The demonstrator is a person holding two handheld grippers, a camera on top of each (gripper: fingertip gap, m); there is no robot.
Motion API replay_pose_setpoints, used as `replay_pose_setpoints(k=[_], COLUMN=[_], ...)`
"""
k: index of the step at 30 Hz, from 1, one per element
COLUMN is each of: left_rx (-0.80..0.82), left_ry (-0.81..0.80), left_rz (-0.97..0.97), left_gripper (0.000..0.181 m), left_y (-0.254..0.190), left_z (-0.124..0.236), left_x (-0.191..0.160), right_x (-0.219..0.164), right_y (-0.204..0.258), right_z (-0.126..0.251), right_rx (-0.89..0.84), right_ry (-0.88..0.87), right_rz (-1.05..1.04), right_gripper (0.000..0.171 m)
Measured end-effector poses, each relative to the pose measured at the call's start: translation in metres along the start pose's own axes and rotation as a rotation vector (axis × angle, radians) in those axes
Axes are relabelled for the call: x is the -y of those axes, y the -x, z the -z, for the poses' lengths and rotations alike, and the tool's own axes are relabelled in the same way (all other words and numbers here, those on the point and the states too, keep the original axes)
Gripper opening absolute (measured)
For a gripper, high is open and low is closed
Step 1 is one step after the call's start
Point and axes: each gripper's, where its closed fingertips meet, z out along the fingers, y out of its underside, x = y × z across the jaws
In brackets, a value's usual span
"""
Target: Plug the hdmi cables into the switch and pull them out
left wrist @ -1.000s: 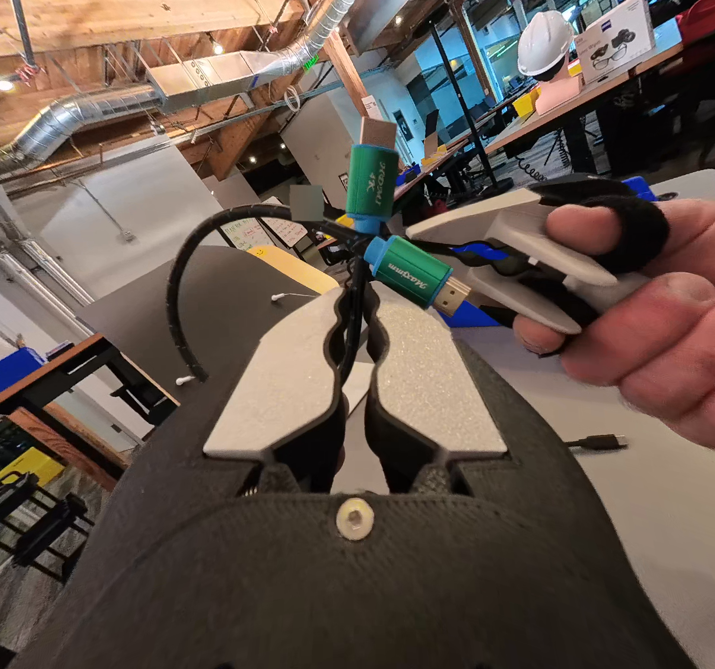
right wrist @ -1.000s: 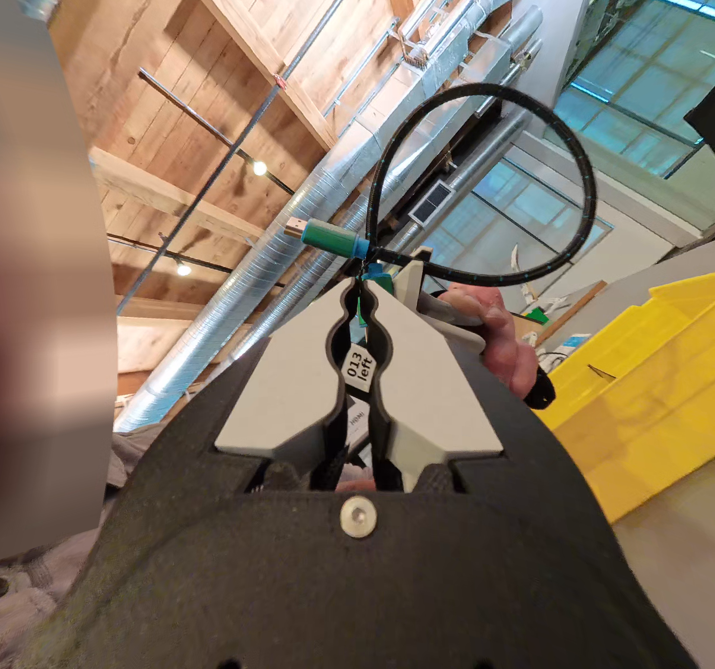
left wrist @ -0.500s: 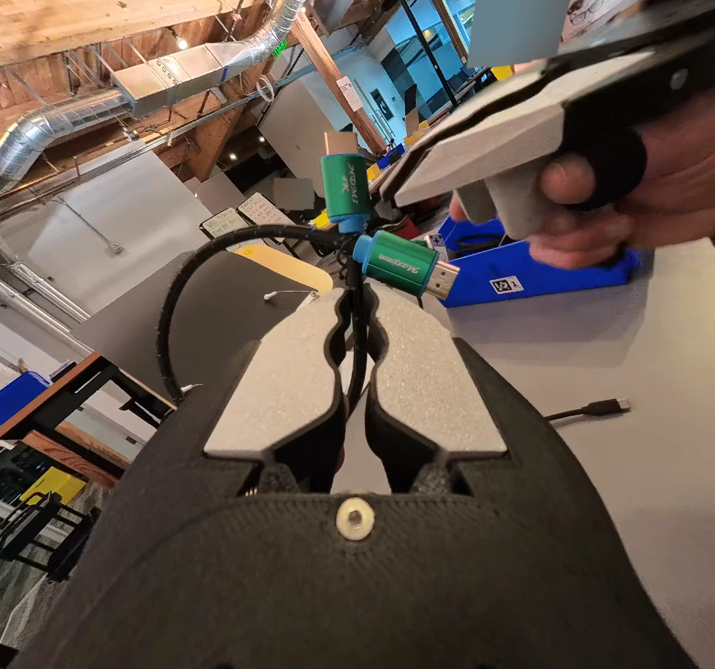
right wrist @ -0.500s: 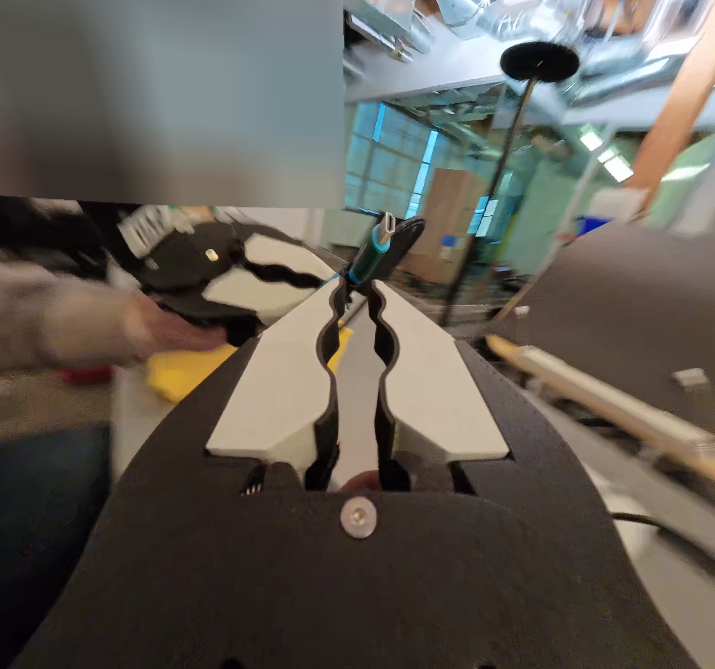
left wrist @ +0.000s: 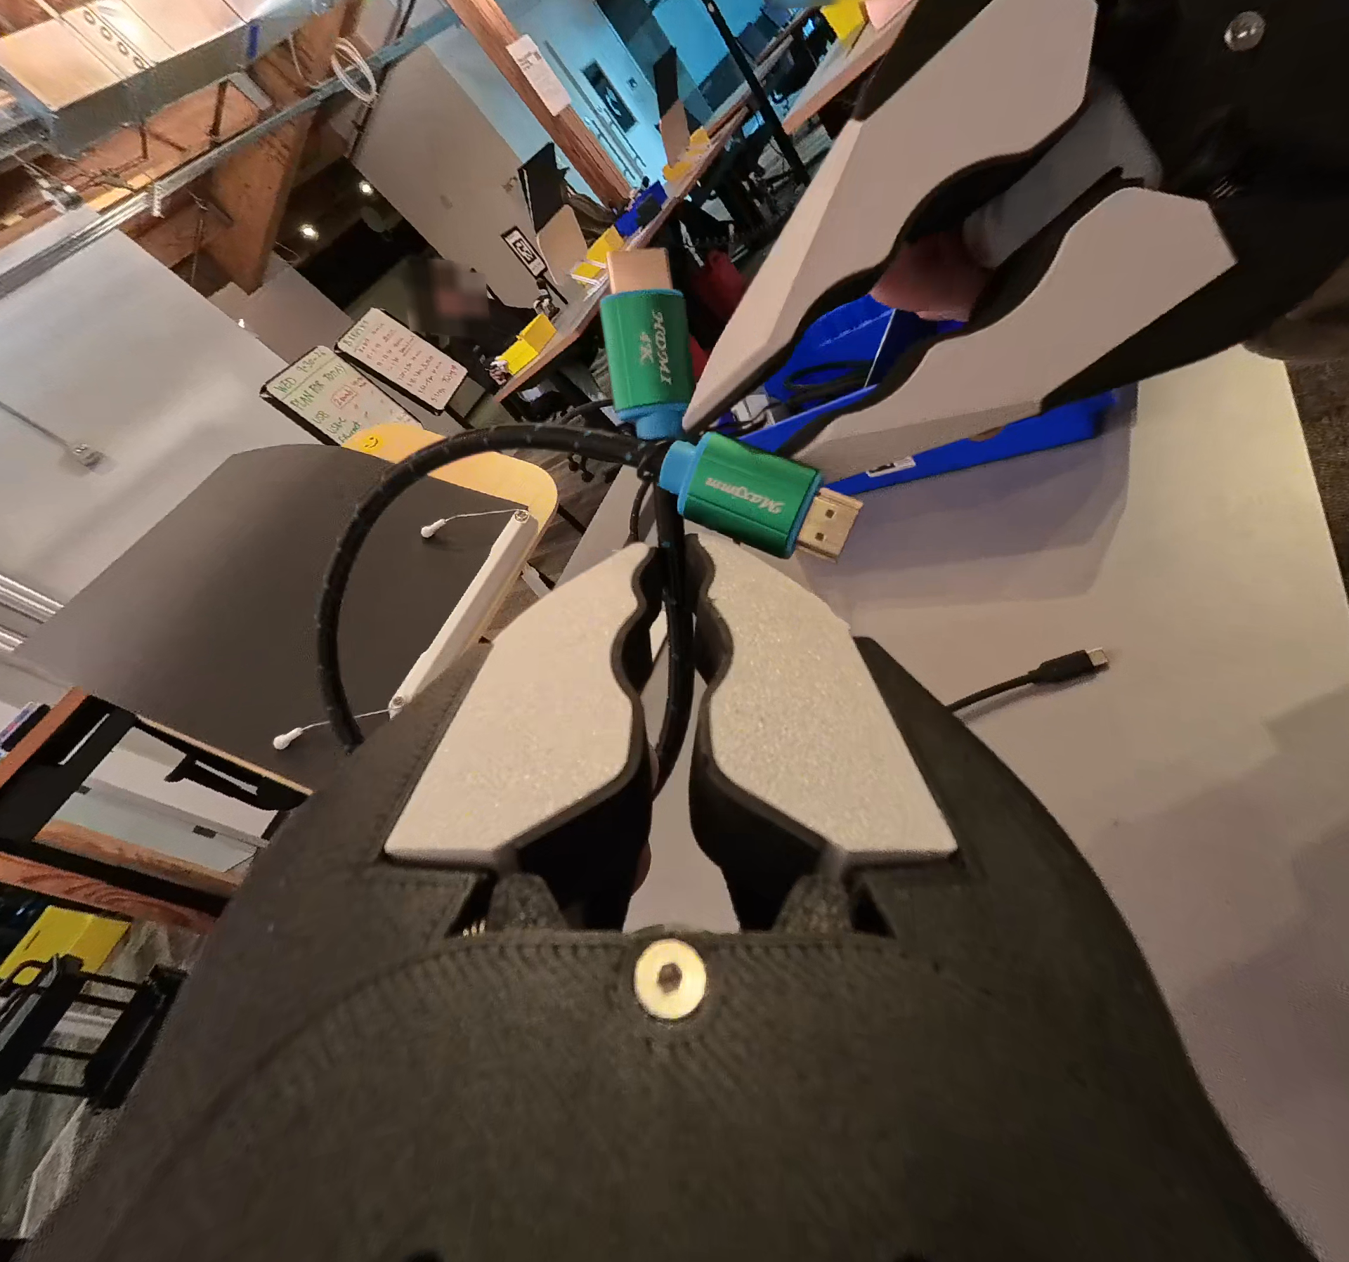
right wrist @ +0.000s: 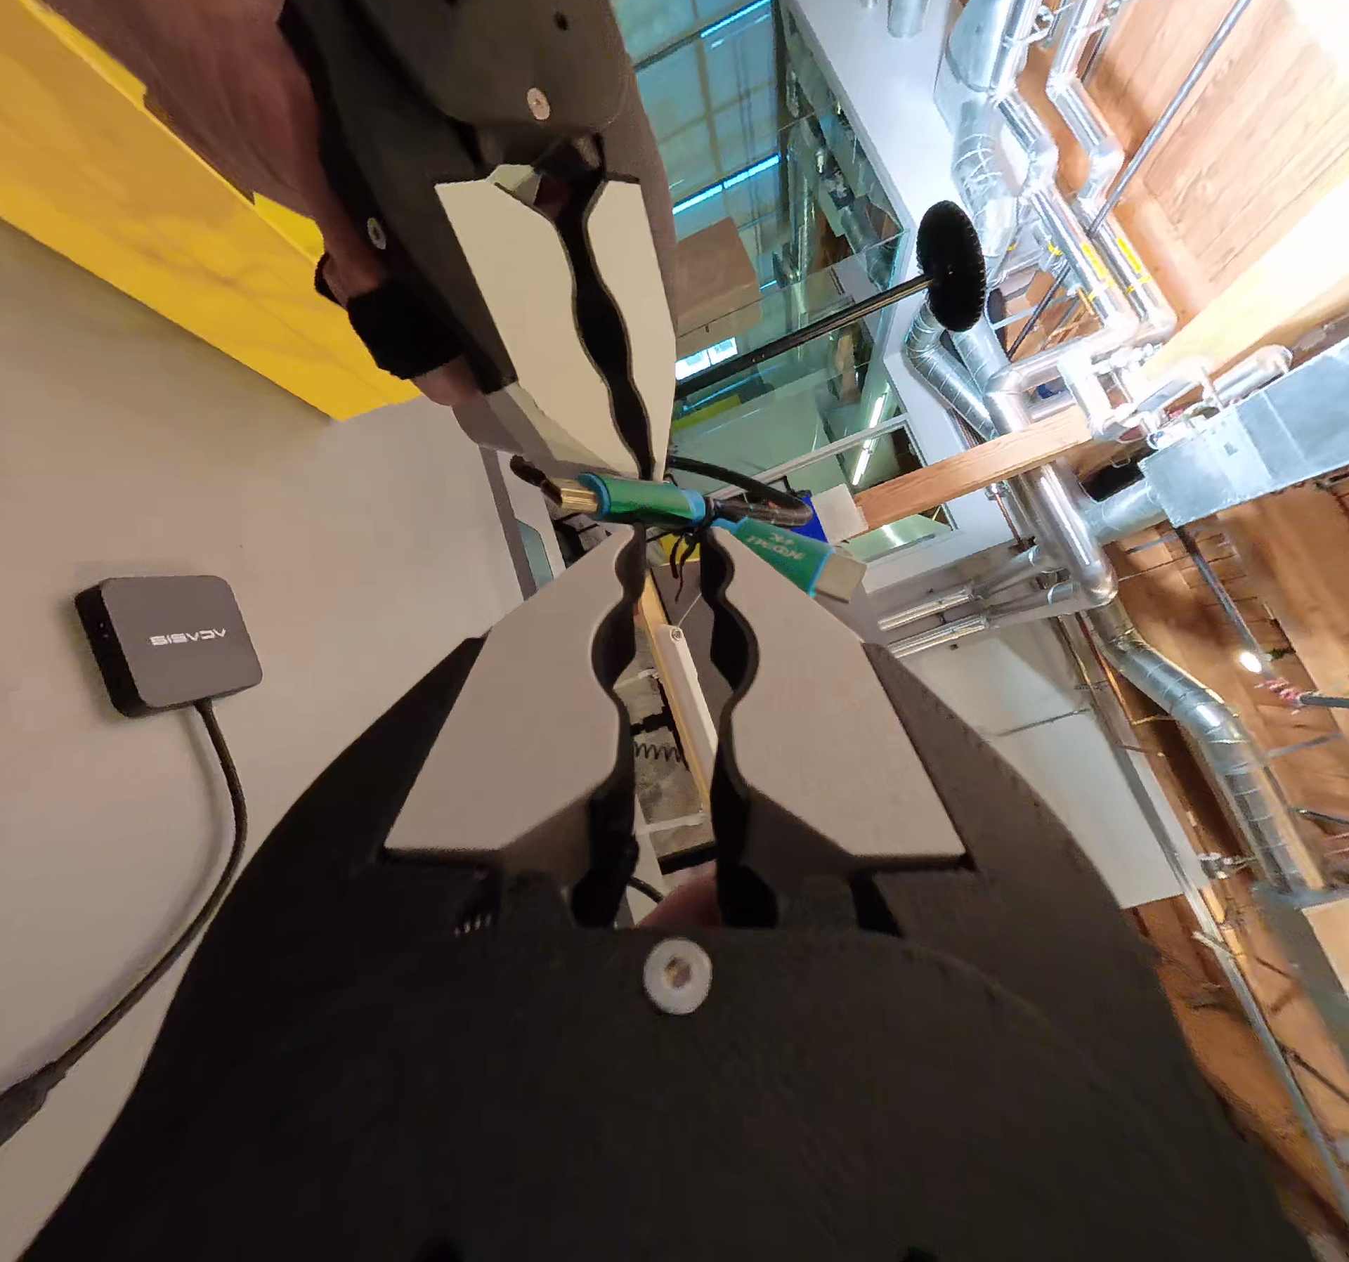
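I am holding the left tool nearly closed, its jaws pinching the black braided HDMI cable that is running up between them and looping off to the left. Both green metal plugs with blue collars are sitting just past its fingertips: one plug is pointing up, capped in silver, and the other plug is angling right with its gold connector bare. My right tool is hovering with its jaws parted a little and nothing between them, its tips just beside the bundled plugs and tip to tip with the left tool. The flat dark grey square switch box is lying on the pale grey bench, well apart from the plugs, with its own black cord trailing away. A yellow plastic bin is standing behind it.
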Motion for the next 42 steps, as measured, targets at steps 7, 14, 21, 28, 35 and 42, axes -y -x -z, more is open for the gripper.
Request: replay_pose_setpoints(k=[7,14,21,28,35,42], left_rx=[0.005,0.09,0.189,0.201,0.188,0.163], left_ry=[0.012,-0.017,-0.036,-0.04,-0.047,-0.036], left_rz=[-0.027,0.001,0.004,0.014,0.013,-0.011], left_gripper=[0.005,0.005,0.005,0.005,0.005,0.005], left_y=[0.0,0.008,0.019,0.021,0.022,0.015], left_z=[0.001,0.001,0.0,0.001,0.003,0.0], left_x=[-0.001,0.003,0.002,-0.003,-0.005,-0.003], right_x=[-0.005,-0.004,0.004,0.002,-0.005,-0.006], right_y=[-0.002,-0.011,-0.02,-0.017,-0.022,-0.014], right_z=[-0.001,-0.002,-0.007,-0.009,-0.002,-0.004], right_rx=[0.014,0.088,0.284,0.385,0.217,0.113], right_ry=[0.008,-0.11,-0.429,-0.643,-0.384,-0.152], right_rz=[-0.109,-0.746,-1.795,-2.16,-1.489,-0.883], right_gripper=[0.0,0.0,0.0,0.0,0.009,0.008])
